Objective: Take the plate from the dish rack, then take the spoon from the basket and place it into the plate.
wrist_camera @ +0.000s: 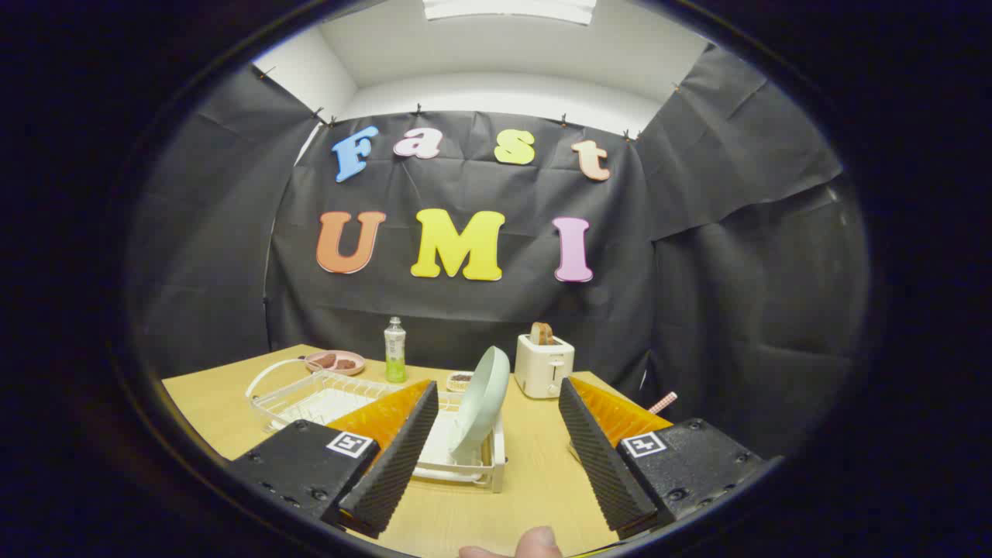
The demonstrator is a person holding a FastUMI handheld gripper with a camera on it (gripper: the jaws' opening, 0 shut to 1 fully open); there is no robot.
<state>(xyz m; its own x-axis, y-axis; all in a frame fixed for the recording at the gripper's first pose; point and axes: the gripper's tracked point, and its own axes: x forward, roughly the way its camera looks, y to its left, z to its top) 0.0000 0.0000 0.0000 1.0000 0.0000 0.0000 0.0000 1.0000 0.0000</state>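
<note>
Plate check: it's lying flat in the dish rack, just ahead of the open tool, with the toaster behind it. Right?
Not quite. The plate stands on edge, leaning, in the dish rack, as the gripper view shows. It is just ahead of the open tool, with the toaster behind it.

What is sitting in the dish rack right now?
A pale green plate stands on edge in the white dish rack, just ahead of the open gripper. The left finger covers part of the rack, hiding anything there.
</note>
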